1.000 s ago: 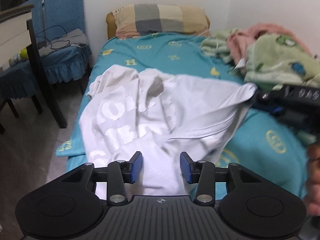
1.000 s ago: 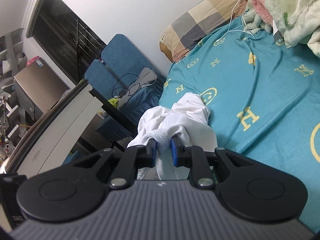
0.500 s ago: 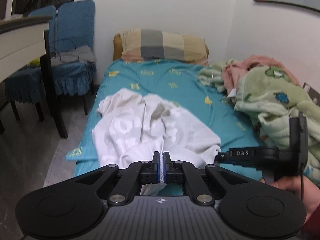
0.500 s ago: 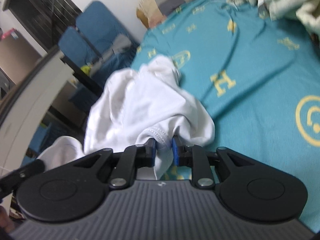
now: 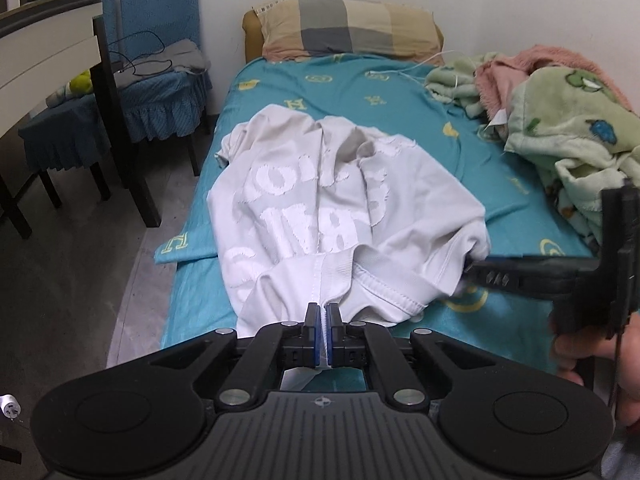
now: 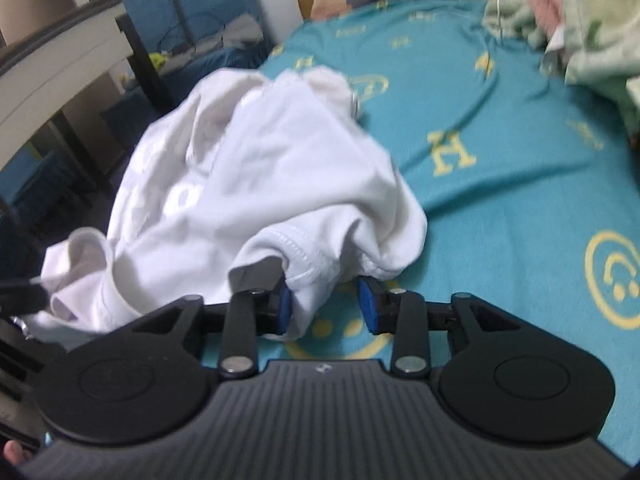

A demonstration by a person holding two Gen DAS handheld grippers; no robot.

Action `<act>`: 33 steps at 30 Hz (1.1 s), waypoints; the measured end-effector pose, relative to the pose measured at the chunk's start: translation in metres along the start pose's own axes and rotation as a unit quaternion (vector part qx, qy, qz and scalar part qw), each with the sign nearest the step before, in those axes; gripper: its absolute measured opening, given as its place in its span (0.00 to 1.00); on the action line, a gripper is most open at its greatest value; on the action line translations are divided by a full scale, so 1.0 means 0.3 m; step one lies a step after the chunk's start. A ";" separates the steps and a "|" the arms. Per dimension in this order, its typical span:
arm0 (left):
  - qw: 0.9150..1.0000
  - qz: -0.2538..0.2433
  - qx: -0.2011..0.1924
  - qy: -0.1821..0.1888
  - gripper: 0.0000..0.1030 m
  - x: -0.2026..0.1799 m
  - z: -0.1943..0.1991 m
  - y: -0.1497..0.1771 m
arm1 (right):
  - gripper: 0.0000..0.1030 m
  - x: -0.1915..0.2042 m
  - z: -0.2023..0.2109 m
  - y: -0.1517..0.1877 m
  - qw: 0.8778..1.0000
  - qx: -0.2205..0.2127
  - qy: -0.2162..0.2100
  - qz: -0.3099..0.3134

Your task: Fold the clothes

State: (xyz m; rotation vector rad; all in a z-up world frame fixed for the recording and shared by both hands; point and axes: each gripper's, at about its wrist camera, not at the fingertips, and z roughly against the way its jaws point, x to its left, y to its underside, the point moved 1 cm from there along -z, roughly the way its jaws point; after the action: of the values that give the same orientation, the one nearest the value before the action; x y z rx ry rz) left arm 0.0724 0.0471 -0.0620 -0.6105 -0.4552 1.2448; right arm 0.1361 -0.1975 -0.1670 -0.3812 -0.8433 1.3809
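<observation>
A white T-shirt (image 5: 320, 208) with pale printed letters lies crumpled on the teal bed sheet (image 5: 360, 92), near the bed's left edge. My left gripper (image 5: 323, 330) is shut on the shirt's ribbed collar at the near end. My right gripper (image 6: 325, 306) stands open, with a hemmed fold of the shirt (image 6: 256, 176) lying loosely between its blue pads. In the left wrist view the right gripper (image 5: 476, 270) reaches in from the right, its tip at the shirt's right corner.
A checked pillow (image 5: 348, 26) lies at the head of the bed. A heap of green and pink blankets (image 5: 560, 132) fills the right side. Blue chairs (image 5: 156, 80) and a white desk (image 5: 44, 56) stand left of the bed, over a grey floor (image 5: 80, 280).
My left gripper closed on the shirt's collar. My right gripper opened and let go of the hem it was holding. The shirt spread out somewhat.
</observation>
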 end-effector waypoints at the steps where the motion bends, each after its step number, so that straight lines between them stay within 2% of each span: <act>1: 1.000 -0.001 0.001 -0.002 0.04 0.000 -0.004 0.001 | 0.12 -0.002 0.012 -0.006 1.000 -0.011 0.000 -0.001; 4: 1.000 -0.008 0.003 -0.007 0.06 -0.007 -0.014 0.004 | 0.09 -0.008 0.058 -0.029 0.999 -0.044 -0.012 -0.014; 5: 1.000 -0.012 0.000 -0.009 0.11 -0.012 -0.015 0.005 | 0.09 -0.008 0.077 -0.040 0.998 -0.055 -0.019 -0.022; 7: 1.000 -0.020 -0.011 -0.014 0.20 -0.022 -0.010 0.002 | 0.09 -0.006 0.115 -0.058 0.996 -0.075 -0.029 -0.031; 9: 0.999 -0.031 -0.023 -0.021 0.40 -0.038 -0.008 -0.003 | 0.09 -0.003 0.151 -0.072 0.994 -0.091 -0.040 -0.040; 10: 0.999 -0.038 -0.030 -0.025 0.42 -0.047 -0.007 -0.006 | 0.09 -0.003 0.164 -0.076 0.993 -0.096 -0.047 -0.043; 13: 0.996 -0.069 -0.038 -0.031 0.49 -0.084 -0.024 -0.013 | 0.09 0.000 0.186 -0.081 0.991 -0.110 -0.064 -0.051; 18: 0.993 -0.107 -0.024 -0.034 0.50 -0.135 -0.094 -0.019 | 0.09 0.010 0.218 -0.087 0.987 -0.133 -0.079 -0.047; 22: 0.991 -0.114 -0.002 -0.072 0.48 -0.142 -0.156 -0.013 | 0.09 0.026 0.243 -0.089 0.984 -0.152 -0.087 -0.032; 23: 0.991 -0.107 0.001 -0.079 0.37 -0.133 -0.161 -0.012 | 0.09 0.030 0.248 -0.088 0.984 -0.156 -0.085 -0.028; 24: 0.992 -0.095 0.001 -0.083 0.21 -0.121 -0.158 -0.013 | 0.09 0.031 0.248 -0.088 0.984 -0.157 -0.080 -0.025; 26: 0.994 -0.072 -0.022 -0.084 0.10 -0.100 -0.114 -0.016 | 0.09 0.024 0.237 -0.088 0.986 -0.151 -0.066 -0.027; 28: 0.994 -0.050 -0.056 -0.080 0.08 -0.082 -0.048 -0.019 | 0.09 0.006 0.212 -0.087 0.989 -0.133 -0.045 -0.036; 30: 0.994 -0.031 -0.083 -0.060 0.07 -0.072 0.034 -0.018 | 0.09 -0.016 0.178 -0.080 0.992 -0.109 -0.029 -0.048; 33: 0.997 -0.009 -0.081 -0.017 0.06 -0.069 0.119 -0.001 | 0.09 -0.051 0.127 -0.067 0.995 -0.068 -0.025 -0.075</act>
State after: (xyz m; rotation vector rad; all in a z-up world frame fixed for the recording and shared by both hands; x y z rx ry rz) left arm 0.0447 0.0336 -0.0347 -0.7228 -0.5926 1.2096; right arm 0.1236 -0.2246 -0.1326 -0.3811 -0.9901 1.2010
